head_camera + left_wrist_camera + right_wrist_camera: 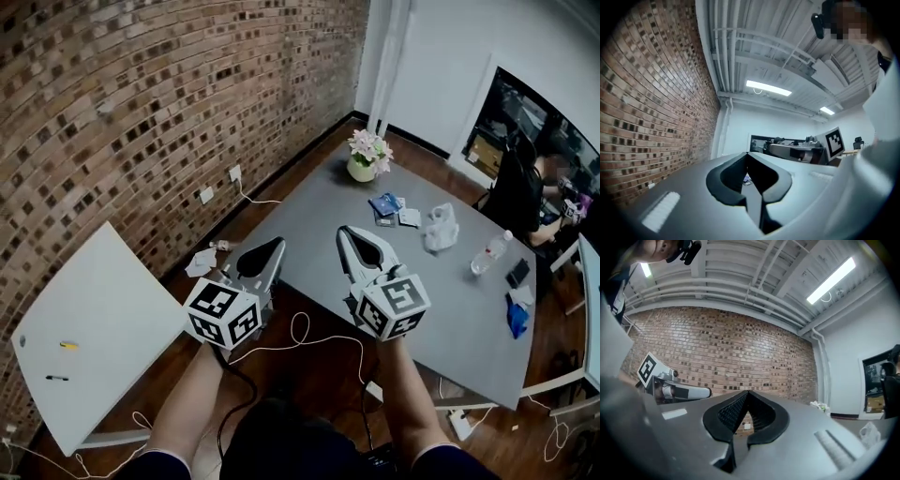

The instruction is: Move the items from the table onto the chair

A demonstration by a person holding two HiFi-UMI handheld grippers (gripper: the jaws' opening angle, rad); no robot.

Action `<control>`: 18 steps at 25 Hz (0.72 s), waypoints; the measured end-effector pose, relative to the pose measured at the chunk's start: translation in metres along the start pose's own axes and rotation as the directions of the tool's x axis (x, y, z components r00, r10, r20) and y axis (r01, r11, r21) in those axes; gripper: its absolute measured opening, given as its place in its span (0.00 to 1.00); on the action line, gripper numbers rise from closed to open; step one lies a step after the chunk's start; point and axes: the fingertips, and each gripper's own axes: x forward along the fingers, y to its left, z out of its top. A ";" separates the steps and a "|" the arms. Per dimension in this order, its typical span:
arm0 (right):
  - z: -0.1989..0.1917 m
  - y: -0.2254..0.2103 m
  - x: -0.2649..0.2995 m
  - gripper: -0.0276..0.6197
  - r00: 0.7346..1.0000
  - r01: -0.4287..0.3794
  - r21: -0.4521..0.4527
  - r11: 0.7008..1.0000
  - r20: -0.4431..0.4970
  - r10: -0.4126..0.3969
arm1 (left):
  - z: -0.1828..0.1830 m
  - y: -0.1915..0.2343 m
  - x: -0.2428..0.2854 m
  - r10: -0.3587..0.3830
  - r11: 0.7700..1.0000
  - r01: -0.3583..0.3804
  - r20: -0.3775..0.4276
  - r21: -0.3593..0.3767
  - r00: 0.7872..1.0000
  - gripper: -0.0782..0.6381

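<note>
Items all on the table (450, 309), far half: flower pot (368, 155) at the far corner, blue packet (383, 203) w/ a white packet (410, 217) just beside it, crumpled bag (440, 228) next, then a bottle (490, 252) lying on its side. Near the right edge there's a black item (517, 273), can't tell what, and a blue cloth (517, 319). Black chair (511, 192) sits past the table's far right side, a person in it.

Left gripper (278, 242) is up by the table's near corner; its own view shows tips meeting, nothing between. Right gripper (344, 231) is over the near part of the table, jaws likewise closed tip to tip, empty.

Off left: white board (94, 328) w/ a yellow marker (68, 345) and a black marker (56, 378); brick wall (141, 112) behind.
</note>
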 end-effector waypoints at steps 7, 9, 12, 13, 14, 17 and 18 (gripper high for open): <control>-0.008 0.106 0.051 0.05 0.959 -0.284 0.016 0.959 0.014 0.283 | 0.006 0.048 -0.103 0.279 0.960 -0.279 0.013 0.021 0.960 0.13; -0.008 0.142 0.066 0.05 0.933 -0.360 0.018 0.933 0.017 0.360 | 0.010 0.062 -0.137 0.352 0.935 -0.353 0.023 0.025 0.936 0.13; -0.007 0.202 0.087 0.05 0.883 -0.469 0.014 0.883 0.022 0.469 | 0.016 0.084 -0.194 0.457 0.888 -0.458 0.043 0.027 0.889 0.13; -0.006 0.223 0.093 0.05 0.865 -0.502 0.010 0.865 0.024 0.502 | 0.018 0.091 -0.214 0.489 0.871 -0.490 0.050 0.026 0.871 0.13; -0.006 0.245 0.099 0.05 0.845 -0.534 0.007 0.845 0.026 0.534 | 0.020 0.099 -0.234 0.520 0.853 -0.522 0.057 0.025 0.852 0.13; -0.004 0.310 0.114 0.05 0.789 -0.614 -0.002 0.790 0.028 0.613 | 0.026 0.121 -0.294 0.596 0.800 -0.599 0.071 0.022 0.800 0.13; -0.003 0.332 0.118 0.05 0.774 -0.633 -0.005 0.774 0.028 0.633 | 0.028 0.127 -0.314 0.615 0.786 -0.618 0.073 0.021 0.785 0.13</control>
